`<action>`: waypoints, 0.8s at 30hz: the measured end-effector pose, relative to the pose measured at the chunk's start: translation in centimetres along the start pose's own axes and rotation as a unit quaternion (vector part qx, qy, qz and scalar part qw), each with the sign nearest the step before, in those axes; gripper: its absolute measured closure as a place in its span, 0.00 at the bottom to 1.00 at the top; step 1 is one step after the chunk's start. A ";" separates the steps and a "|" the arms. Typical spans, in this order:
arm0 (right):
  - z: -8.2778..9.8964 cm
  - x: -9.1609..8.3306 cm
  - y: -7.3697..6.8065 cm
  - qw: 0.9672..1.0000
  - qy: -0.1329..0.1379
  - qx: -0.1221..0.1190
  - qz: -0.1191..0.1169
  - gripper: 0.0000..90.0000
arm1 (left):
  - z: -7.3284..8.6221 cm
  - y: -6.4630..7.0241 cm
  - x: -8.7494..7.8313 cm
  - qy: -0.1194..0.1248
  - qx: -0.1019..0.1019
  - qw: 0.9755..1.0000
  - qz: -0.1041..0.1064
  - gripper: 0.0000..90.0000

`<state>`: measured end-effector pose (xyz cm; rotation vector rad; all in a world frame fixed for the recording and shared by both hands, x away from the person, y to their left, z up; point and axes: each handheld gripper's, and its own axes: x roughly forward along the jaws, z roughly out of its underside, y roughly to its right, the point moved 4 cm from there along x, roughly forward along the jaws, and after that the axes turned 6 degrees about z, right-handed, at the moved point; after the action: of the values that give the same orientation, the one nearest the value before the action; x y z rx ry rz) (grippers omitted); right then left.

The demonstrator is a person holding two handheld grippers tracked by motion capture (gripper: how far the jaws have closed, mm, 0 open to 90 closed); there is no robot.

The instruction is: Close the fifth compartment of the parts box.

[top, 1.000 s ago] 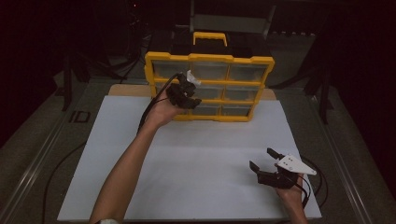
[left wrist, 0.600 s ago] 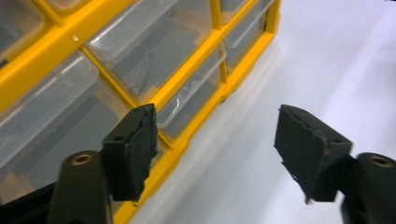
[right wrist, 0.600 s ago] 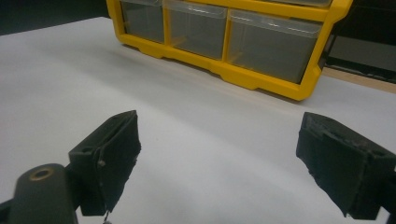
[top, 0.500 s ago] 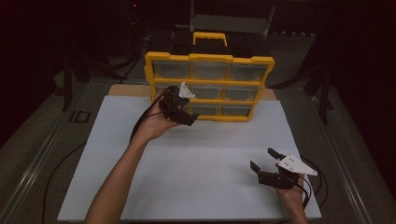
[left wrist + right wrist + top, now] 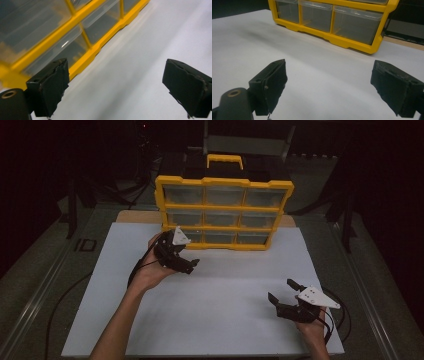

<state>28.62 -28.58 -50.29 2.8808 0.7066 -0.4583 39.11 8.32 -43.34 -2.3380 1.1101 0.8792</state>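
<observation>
A yellow drawer organizer (image 5: 223, 211) with clear drawers stands upright at the back of the white board (image 5: 210, 310). My left gripper (image 5: 191, 265) hovers just in front of its bottom-left corner, a little above the board. Its jaws have just been opening and stand wide with nothing between them. In the left gripper view, the left gripper (image 5: 116, 75) looks along the organizer's lower drawers (image 5: 75, 47). My right gripper (image 5: 281, 290) rests low at the near right of the board, open and empty. The right gripper view shows the right gripper (image 5: 328, 72) facing the organizer's bottom row (image 5: 329, 21).
Black cables (image 5: 137, 270) trail from both grippers across the board. A wooden strip (image 5: 137, 217) shows under the organizer at the back. Metal rails (image 5: 40, 295) run along the table's sides, and the surroundings are dark.
The left hand has drawn back from the organizer's drawers, down and toward the near side, and its jaws have opened. The right hand has stayed put.
</observation>
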 end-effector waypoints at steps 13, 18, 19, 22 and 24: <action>0.0 -0.1 0.0 1.000 0.001 0.002 0.003 0.14 | 6.5 1.1 -1.2 0.019 -0.037 0.999 -0.005 0.01; 0.0 -0.1 0.1 1.000 0.003 0.004 0.005 0.14 | 8.4 1.6 -1.4 0.029 -0.046 0.999 -0.004 0.00; 0.0 -0.1 0.1 1.000 0.003 0.005 0.005 0.14 | 9.3 1.9 -1.7 0.041 -0.048 0.998 -0.005 0.00; 0.0 -0.1 0.1 1.000 0.002 0.005 0.005 0.14 | 10.6 2.3 -2.0 0.057 -0.057 0.997 -0.003 0.00; 0.0 -0.1 0.1 1.000 0.003 0.005 0.005 0.14 | 11.4 2.4 -2.1 0.061 -0.062 0.996 -0.005 0.00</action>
<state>28.60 -28.68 -50.25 2.8947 0.6910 -0.4541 31.97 14.75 -50.34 -2.5258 1.1189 0.8329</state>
